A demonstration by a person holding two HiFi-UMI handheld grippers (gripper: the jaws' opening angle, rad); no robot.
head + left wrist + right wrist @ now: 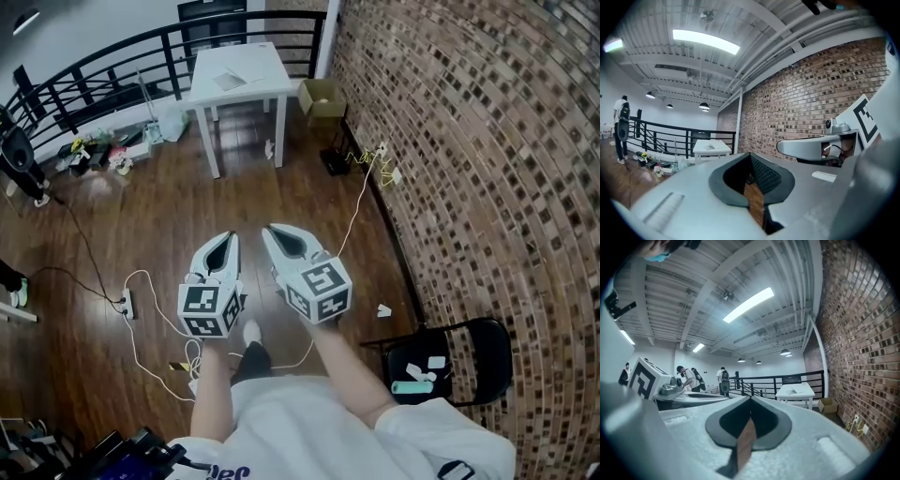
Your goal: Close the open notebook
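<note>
Left hand-held gripper [231,237]: jaws closed, tips meeting, nothing between them; its own view shows only floor through the gap behind the tips. Right hand-held gripper [268,229]: the same, jaws together and empty. I hold both side by side and near each other, out in front of me above the wooden floor [169,216], pointing roughly level toward the far end of the room.

Notebook [228,79]: lies flat on the white counter [258,58], well apart from both grippers. It looks open, though it is too small to make out the pages. The counter stands in front of the black railing [103,75], with a cardboard box [322,97] just beside it at the foot of the brick wall [469,141]. A folding chair [473,361] stands to my right.
</note>
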